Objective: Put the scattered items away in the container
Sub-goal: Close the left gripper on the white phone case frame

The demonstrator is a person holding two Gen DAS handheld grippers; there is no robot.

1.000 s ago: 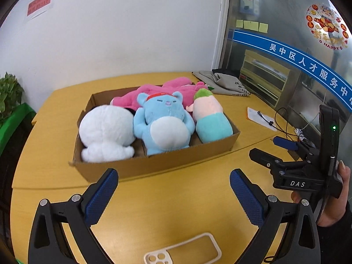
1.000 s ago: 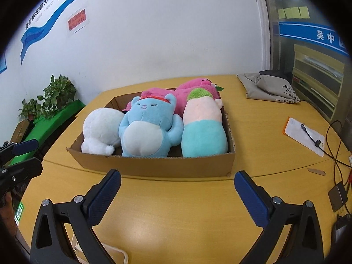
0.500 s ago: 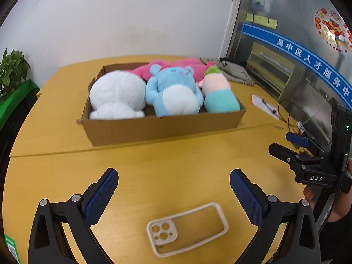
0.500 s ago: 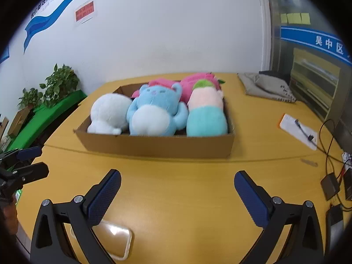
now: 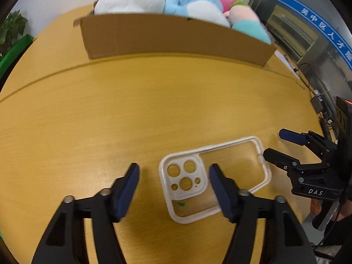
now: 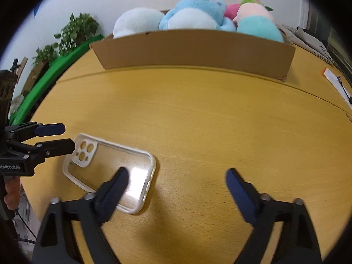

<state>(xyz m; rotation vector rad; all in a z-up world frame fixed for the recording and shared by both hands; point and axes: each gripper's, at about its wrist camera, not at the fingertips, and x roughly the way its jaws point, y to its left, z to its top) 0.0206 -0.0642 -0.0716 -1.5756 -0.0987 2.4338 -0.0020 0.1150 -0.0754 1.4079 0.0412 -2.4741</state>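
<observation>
A clear phone case (image 5: 214, 176) with a white rim lies flat on the yellow table. My left gripper (image 5: 173, 176) is open and low over the case's camera end, with one finger on each side of it. My right gripper (image 6: 176, 180) is open; its left finger (image 6: 120, 181) hangs over the case's other end (image 6: 132, 176). The cardboard box (image 5: 176, 37) stands at the back, holding a white plush (image 5: 129, 0), a blue plush (image 5: 193, 2) and a pink-teal plush (image 5: 246, 19). The box also shows in the right wrist view (image 6: 195, 48).
Potted plants (image 6: 74, 30) on a green stand are at the left edge. A grey cloth bag (image 6: 312, 41) and a paper with a cable (image 6: 336, 83) lie at the right. Cables and adapters (image 5: 316, 101) lie at the table's right side.
Both grippers have dropped low toward the table and moved in on the phone case. The left gripper's fingers have narrowed around its camera end. The box now looks farther up in view.
</observation>
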